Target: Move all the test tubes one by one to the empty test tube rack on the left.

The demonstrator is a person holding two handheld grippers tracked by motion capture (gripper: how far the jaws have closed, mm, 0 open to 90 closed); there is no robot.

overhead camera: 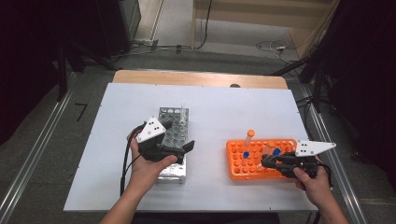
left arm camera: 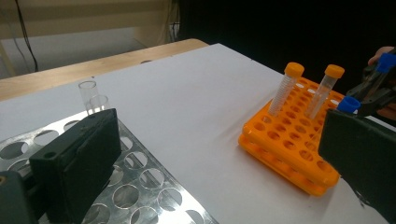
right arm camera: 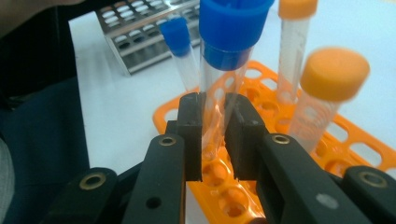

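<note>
So our right gripper [right arm camera: 214, 135] has its jaws pinched tight on a blue-capped tube [right arm camera: 229, 56], which sits right between the pads with its bottom over the holes of the orange rack [right arm camera: 355, 149]. Just behind the fingers there's a second blue-capped tube [right arm camera: 180, 51], and off to one side of them two orange-capped tubes [right arm camera: 322, 93]. Our left gripper [left arm camera: 219, 163] is hovering with jaws wide apart and nothing in them, over the metal rack [left arm camera: 140, 186]; a clear open tube [left arm camera: 88, 95] stands just past one finger.
</note>
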